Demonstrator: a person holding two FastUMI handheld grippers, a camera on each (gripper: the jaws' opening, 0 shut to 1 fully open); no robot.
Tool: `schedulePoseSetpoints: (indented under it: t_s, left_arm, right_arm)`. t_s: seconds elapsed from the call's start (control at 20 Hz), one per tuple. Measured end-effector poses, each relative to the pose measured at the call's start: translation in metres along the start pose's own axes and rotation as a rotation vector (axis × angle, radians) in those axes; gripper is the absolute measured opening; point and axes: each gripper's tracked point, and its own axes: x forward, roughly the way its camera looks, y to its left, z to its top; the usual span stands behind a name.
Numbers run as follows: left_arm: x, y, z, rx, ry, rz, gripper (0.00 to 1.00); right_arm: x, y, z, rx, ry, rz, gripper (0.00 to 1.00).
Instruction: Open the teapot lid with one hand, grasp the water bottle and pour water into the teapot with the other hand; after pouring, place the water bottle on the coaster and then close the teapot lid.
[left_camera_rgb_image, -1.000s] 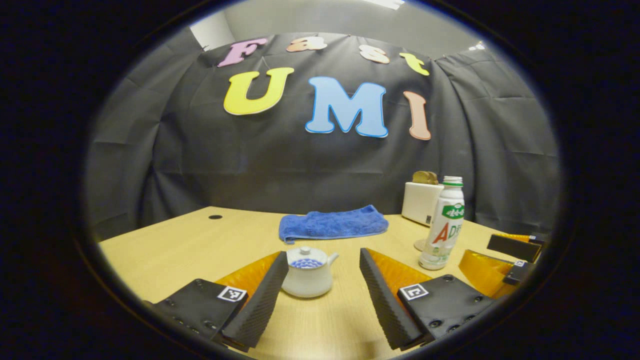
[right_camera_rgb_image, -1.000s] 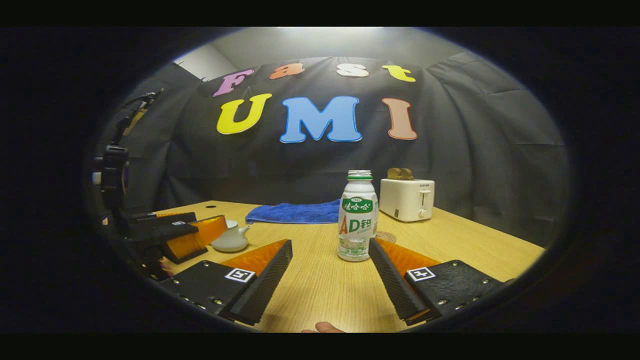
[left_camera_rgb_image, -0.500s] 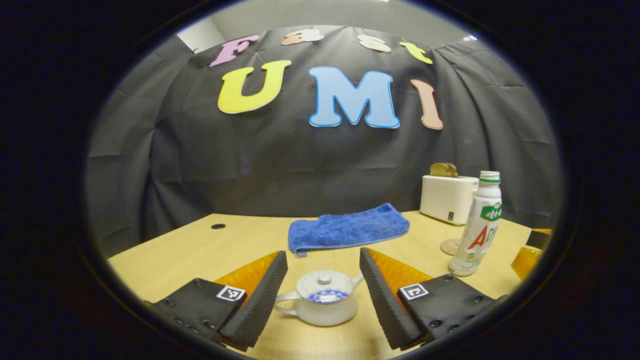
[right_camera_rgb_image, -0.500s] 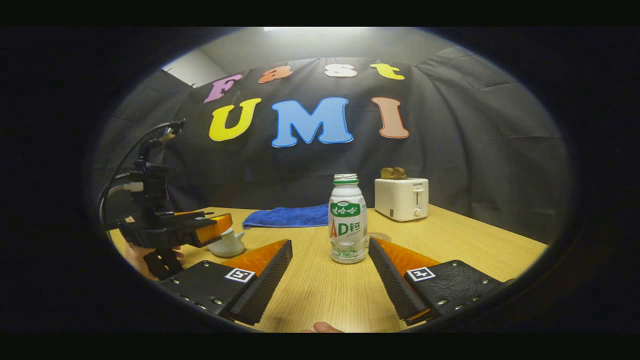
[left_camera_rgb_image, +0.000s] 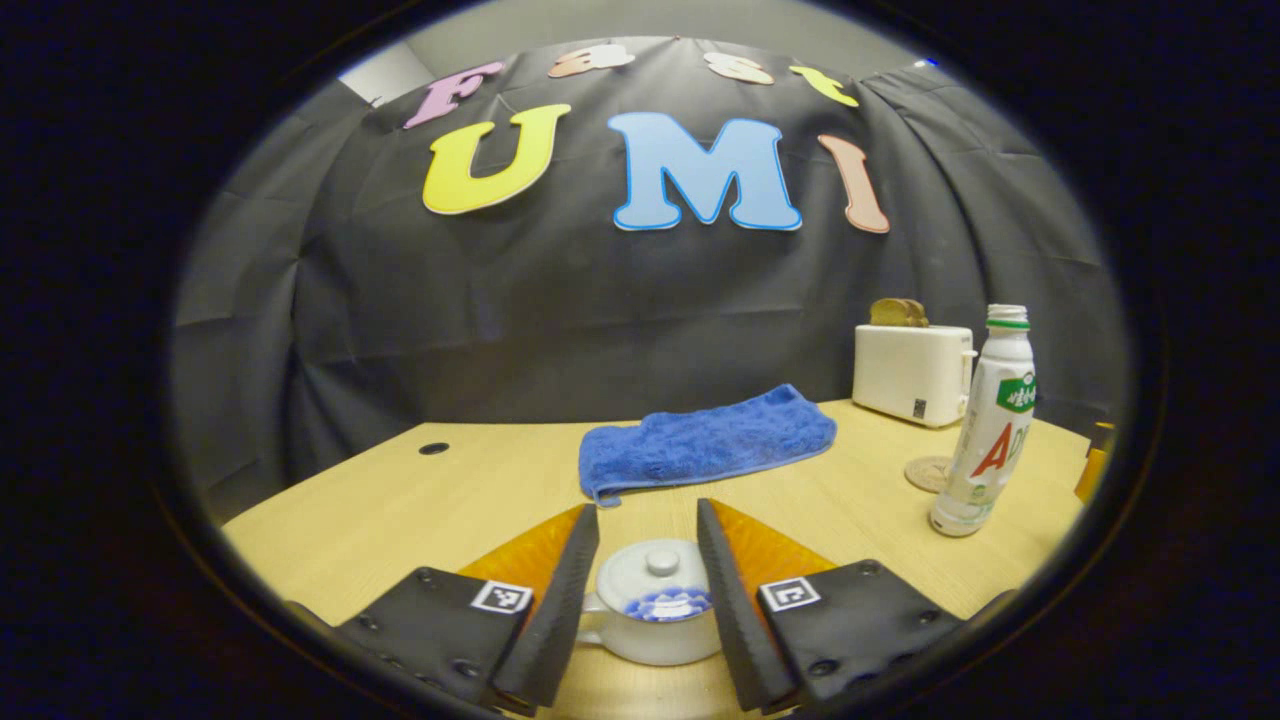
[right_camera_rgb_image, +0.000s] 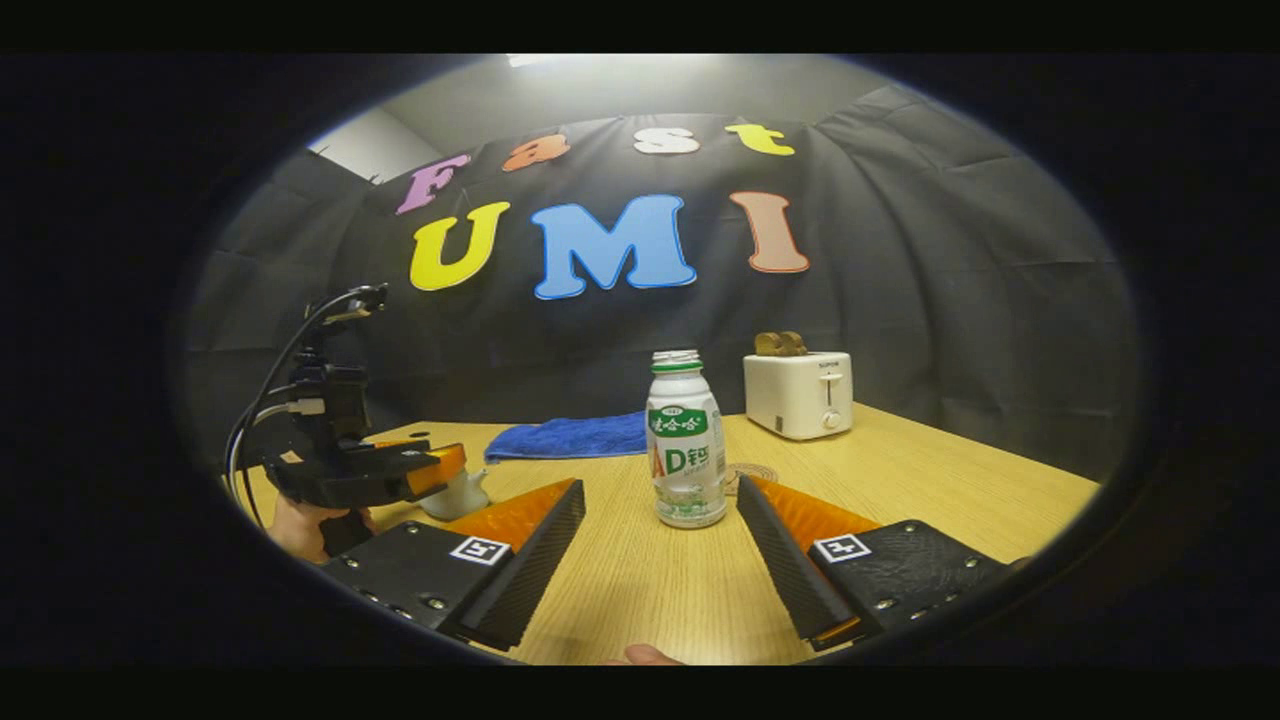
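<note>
A small white teapot with its knobbed lid on sits low between my left gripper's fingers, which flank it closely on both sides; I cannot tell whether they touch it. In the right gripper view the same gripper hovers over the teapot, held by a hand. The white water bottle stands upright on the table, just ahead of my right gripper, which is open with nothing in it. A round coaster lies right behind the bottle.
A folded blue towel lies at the back of the wooden table. A white toaster with bread in it stands at the back right. A small cable hole is at the back left.
My left gripper has moved forward over the teapot and its fingers have narrowed around it. The right gripper stays open and has barely shifted; the bottle has not moved.
</note>
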Motion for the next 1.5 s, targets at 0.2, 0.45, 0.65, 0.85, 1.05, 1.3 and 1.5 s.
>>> schedulePoseSetpoints:
  t_s: [0.2, 0.45, 0.65, 0.85, 1.05, 1.3, 1.5]
  left_arm:
    - [0.005, -0.002, 0.004, -0.006, -0.025, -0.033, 0.33]
    - [-0.011, 0.003, 0.023, -0.073, -0.088, -0.064, 0.09]
    - [-0.057, -0.002, 0.070, -0.034, -0.284, -0.069, 0.16]
    - [-0.061, -0.011, 0.071, -0.014, -0.298, -0.101, 0.13]
    - [-0.056, -0.002, 0.068, -0.035, -0.282, -0.094, 0.16]
    - [-0.056, -0.002, 0.067, -0.032, -0.279, -0.091, 0.13]
    - [-0.058, -0.004, 0.070, -0.013, -0.288, -0.091, 0.17]
  right_arm:
    - [0.007, -0.003, 0.004, -0.001, -0.010, 0.005, 0.95]
    - [0.027, -0.014, 0.009, -0.028, -0.015, -0.001, 0.95]
    - [0.051, -0.019, 0.007, -0.089, 0.017, -0.008, 0.95]
    - [0.082, -0.023, 0.003, -0.147, 0.052, -0.015, 0.95]
    - [0.115, -0.029, -0.013, -0.146, 0.120, -0.028, 0.95]
    - [0.129, -0.032, -0.025, -0.142, 0.163, -0.050, 0.95]
    - [0.140, -0.034, -0.021, -0.148, 0.141, -0.082, 0.95]
